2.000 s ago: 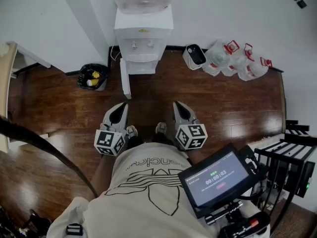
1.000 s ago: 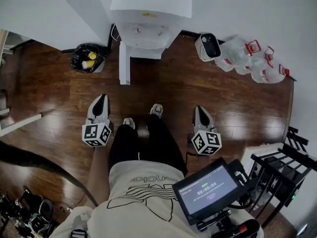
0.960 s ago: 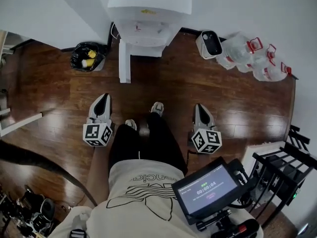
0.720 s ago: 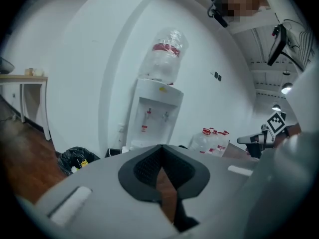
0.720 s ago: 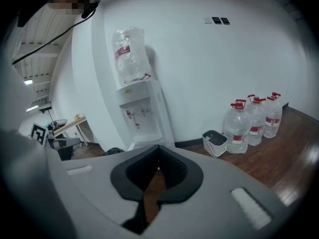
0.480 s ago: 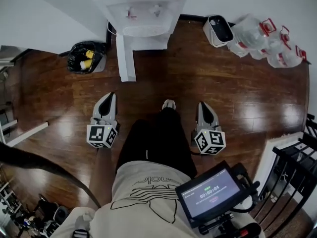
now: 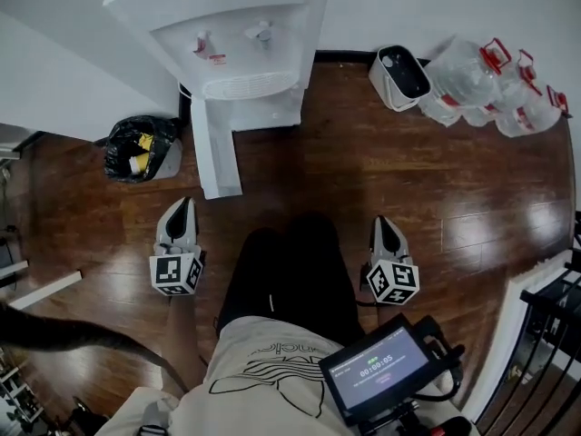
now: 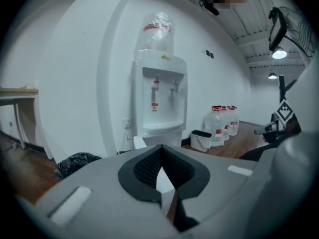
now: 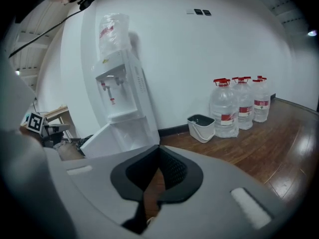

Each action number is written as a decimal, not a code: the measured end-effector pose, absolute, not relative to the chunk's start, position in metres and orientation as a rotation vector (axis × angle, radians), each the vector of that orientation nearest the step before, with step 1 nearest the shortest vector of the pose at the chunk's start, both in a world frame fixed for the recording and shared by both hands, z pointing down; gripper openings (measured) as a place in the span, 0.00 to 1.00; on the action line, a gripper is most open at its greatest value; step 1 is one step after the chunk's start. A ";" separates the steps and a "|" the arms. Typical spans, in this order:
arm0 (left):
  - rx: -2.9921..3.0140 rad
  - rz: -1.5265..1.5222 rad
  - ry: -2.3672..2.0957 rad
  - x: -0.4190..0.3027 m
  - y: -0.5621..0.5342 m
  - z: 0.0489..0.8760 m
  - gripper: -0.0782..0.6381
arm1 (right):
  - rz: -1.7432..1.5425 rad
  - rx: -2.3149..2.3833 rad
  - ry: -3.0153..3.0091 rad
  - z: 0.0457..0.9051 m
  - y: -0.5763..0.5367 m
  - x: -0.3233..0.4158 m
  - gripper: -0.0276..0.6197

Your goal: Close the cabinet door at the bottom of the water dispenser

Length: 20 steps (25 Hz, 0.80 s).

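Observation:
The white water dispenser [image 7: 231,34] stands against the far wall. Its bottom cabinet door [image 7: 214,153] hangs open, edge-on, pointing out over the wooden floor. My left gripper [image 7: 179,209] is shut and empty, a little short of the door's free end and slightly left of it. My right gripper [image 7: 386,226] is also shut and empty, far right of the door, beyond the person's legs [image 7: 290,280]. In the left gripper view the door [image 8: 140,142] shows just above the closed jaws of the left gripper [image 8: 160,151]. The right gripper view shows the door [image 9: 107,133] at left, above the right gripper [image 9: 159,148].
A black rubbish bag [image 7: 136,148] sits left of the dispenser. A white bin [image 7: 399,73] and several water bottles [image 7: 495,94] stand along the wall at right. A black rack [image 7: 554,334] is at the right edge, and a small screen [image 7: 379,371] is low in the head view.
The dispenser and open door have grown larger and nearer in the head view. Both grippers have sunk beside the person's legs and stay shut.

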<state>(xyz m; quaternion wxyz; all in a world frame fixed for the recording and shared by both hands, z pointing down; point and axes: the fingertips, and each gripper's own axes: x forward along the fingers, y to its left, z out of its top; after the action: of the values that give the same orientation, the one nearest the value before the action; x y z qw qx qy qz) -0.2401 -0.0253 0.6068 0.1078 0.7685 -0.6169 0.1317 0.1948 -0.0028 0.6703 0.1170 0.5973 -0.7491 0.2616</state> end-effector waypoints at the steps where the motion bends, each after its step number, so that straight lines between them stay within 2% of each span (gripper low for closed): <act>1: 2.211 0.363 -1.860 -0.250 -0.027 0.621 0.14 | 0.771 1.765 -2.185 0.684 -0.004 0.199 0.05; 6: 2.061 0.299 -1.903 -0.274 -0.035 0.709 0.14 | 0.807 1.777 -2.136 0.754 0.000 0.212 0.05; 11: 2.091 0.113 -1.910 -0.262 -0.045 0.735 0.14 | 0.799 1.804 -2.093 0.797 0.014 0.234 0.05; 20: 2.352 -0.032 -1.618 -0.162 -0.099 0.756 0.13 | 0.822 1.858 -2.051 0.851 0.014 0.246 0.05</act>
<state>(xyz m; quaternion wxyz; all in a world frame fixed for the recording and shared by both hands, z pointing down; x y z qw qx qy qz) -0.1623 -0.0991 0.7563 0.1429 0.8153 -0.5610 -0.0112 0.2462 0.0142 0.8507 0.1270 0.6384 -0.7046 0.2826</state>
